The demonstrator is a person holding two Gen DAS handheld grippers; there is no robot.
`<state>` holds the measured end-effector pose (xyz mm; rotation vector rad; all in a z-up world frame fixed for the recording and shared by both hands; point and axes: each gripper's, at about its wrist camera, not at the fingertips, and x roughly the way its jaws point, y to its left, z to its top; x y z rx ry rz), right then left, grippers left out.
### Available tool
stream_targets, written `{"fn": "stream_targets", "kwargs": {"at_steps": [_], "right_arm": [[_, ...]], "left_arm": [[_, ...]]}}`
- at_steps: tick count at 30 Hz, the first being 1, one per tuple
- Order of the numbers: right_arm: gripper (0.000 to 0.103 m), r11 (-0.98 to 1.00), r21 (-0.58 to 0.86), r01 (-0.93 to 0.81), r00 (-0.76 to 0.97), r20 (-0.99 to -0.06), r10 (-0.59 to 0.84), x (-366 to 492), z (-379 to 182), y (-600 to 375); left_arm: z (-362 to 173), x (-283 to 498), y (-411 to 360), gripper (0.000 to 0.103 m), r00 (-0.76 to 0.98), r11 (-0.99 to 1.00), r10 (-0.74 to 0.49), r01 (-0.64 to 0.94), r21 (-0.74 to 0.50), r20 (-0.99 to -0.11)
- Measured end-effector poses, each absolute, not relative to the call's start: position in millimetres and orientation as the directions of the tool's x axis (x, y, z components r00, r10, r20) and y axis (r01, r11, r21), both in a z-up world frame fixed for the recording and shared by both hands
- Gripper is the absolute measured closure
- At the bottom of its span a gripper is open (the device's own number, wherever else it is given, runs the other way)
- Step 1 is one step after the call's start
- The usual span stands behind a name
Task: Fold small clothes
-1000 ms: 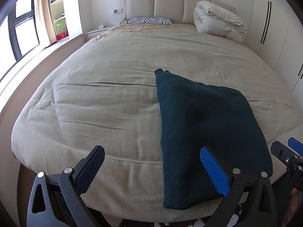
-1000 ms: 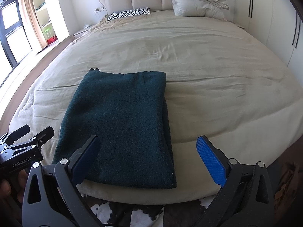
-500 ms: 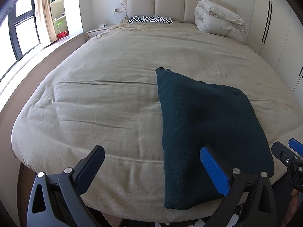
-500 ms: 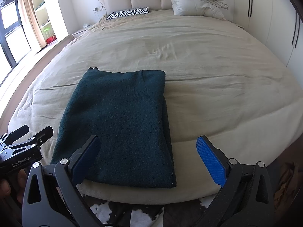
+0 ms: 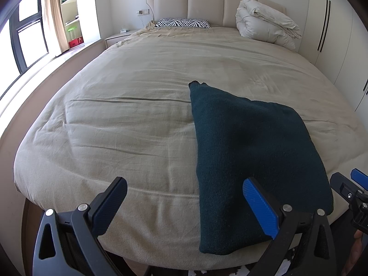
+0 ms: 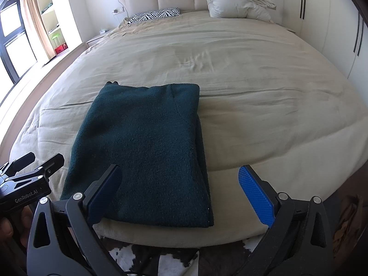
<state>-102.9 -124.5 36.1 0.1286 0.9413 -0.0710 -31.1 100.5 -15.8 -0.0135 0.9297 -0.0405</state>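
Nothing much has moved: both grippers, left (image 5: pixel 184 203) and right (image 6: pixel 180 189), stay back with jaws wide apart, holding nothing. Folded dark green knitted sweater (image 6: pixel 147 147) lies flat near the beige bed's (image 6: pixel 253 69) front edge, so folding looks nearly done.

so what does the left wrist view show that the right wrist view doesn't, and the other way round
Only the left wrist view shows the wide bare stretch of bedding left of the sweater, and the right gripper poking in at the right edge.

Only the right wrist view shows the sweater's layered right-hand edge, the black-and-white rug below the bed, and the left gripper at the left edge.

Both show the dark green sweater folded flat near the foot of the bed, the zebra pillow, the rolled white duvet, and open, empty grippers.
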Motion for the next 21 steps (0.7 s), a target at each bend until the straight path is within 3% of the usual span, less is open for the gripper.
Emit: {"fn": "stream_targets", "kwargs": {"at_steps": [21], "right_arm": [[0.0,0.989,0.082,0.12,0.583,-0.813,-0.004,-106.2,33.8,-124.3]], "left_arm": [[-18.4,-30.4,103.1,0.0,0.593,0.999,-0.045,0.033,-0.031,-0.804]]}}
